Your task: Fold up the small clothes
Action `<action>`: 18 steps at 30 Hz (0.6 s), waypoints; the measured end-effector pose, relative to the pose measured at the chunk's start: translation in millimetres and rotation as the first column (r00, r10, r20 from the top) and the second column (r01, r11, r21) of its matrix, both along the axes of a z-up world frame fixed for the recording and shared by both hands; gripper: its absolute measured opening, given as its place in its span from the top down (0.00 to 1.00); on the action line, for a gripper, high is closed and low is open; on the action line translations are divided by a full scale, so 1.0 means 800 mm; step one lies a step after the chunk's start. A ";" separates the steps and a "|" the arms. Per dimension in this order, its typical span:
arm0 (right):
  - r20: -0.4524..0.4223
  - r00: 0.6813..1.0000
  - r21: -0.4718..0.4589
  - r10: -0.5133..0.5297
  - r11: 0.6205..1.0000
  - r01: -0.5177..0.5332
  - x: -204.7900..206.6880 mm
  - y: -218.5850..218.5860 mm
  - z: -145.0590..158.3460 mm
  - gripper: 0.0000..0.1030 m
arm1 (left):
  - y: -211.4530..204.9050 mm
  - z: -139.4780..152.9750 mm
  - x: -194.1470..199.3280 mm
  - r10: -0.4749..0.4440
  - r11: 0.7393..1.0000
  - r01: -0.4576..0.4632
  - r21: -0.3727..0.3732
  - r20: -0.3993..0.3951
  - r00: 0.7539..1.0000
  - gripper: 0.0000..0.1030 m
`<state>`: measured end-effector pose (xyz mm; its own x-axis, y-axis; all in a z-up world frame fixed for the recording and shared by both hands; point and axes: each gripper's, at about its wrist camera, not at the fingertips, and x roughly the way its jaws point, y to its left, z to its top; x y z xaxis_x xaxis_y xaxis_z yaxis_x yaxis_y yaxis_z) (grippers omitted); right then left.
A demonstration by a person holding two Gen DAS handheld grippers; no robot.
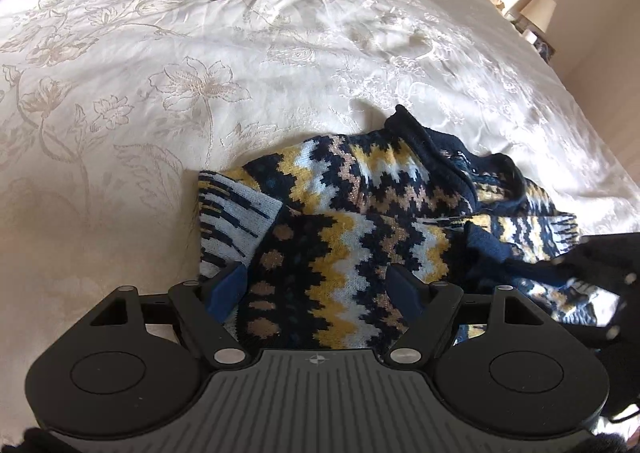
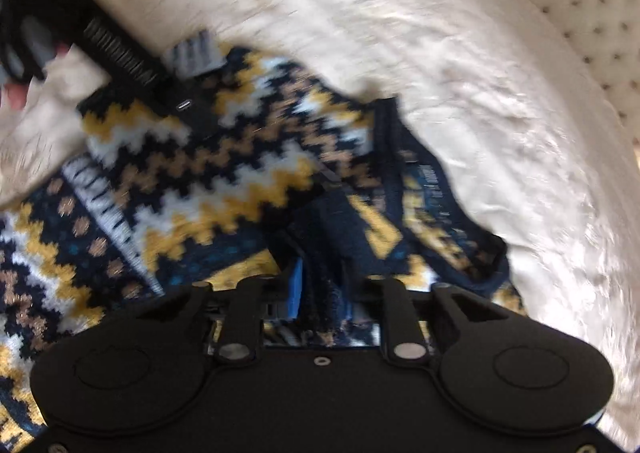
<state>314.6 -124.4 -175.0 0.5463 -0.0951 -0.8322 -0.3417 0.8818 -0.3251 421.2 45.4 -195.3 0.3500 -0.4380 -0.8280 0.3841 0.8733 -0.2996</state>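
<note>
Right wrist view: our right gripper point(image 2: 320, 289) pinches the navy hem of the sweater point(image 2: 224, 157), bunched mid-bedspread point(image 2: 460, 53). Left gripper point(image 1: 318, 287) gapes, straddling knit. Sweater runs crosswise between both.

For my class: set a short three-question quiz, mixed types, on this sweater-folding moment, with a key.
1. True or false: the patterned sweater lies on a floral cream bedspread.
2. Which gripper is clamped on a dark fold of the knit? A) left gripper B) right gripper C) neither
3. Fill in: the left gripper's jaws stand ____ over the sweater.

Key: 1 true; 2 B; 3 open
</note>
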 end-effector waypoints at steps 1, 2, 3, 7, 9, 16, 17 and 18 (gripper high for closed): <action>0.014 0.999 0.011 -0.042 0.999 0.042 -0.001 -0.012 0.005 0.75 | 0.000 0.001 -0.001 0.003 1.000 -0.003 -0.002 0.000 1.000 0.27; 0.026 0.995 0.021 -0.098 0.995 0.098 -0.003 -0.028 0.009 0.75 | 0.001 0.001 -0.001 0.007 1.000 -0.007 -0.004 0.001 1.000 0.27; 0.029 0.986 0.033 -0.164 0.986 0.163 -0.005 -0.046 0.012 0.75 | 0.001 0.002 -0.002 0.011 1.000 -0.011 -0.006 0.001 1.000 0.27; -0.011 0.897 0.028 -0.441 0.897 0.441 -0.012 -0.126 0.005 0.74 | 0.003 0.005 -0.006 0.032 0.999 -0.032 -0.012 -0.001 0.999 0.27; -0.033 0.840 0.025 -0.542 0.839 0.543 -0.018 -0.160 -0.001 0.71 | 0.003 0.006 -0.008 0.038 0.999 -0.038 -0.010 -0.001 0.999 0.27; -0.018 0.773 0.309 -0.635 0.731 0.608 -0.047 -0.223 0.013 0.27 | 0.005 0.012 -0.015 0.034 0.999 -0.034 -0.005 0.001 0.999 0.27; -0.022 0.772 0.335 -0.636 0.723 0.605 -0.048 -0.229 0.013 0.25 | 0.006 0.013 -0.016 0.031 1.000 -0.031 -0.004 0.001 1.000 0.27; -0.036 0.779 0.353 -0.627 0.721 0.596 -0.046 -0.233 0.011 0.24 | 0.006 0.014 -0.017 0.029 1.000 -0.029 -0.001 0.002 1.000 0.27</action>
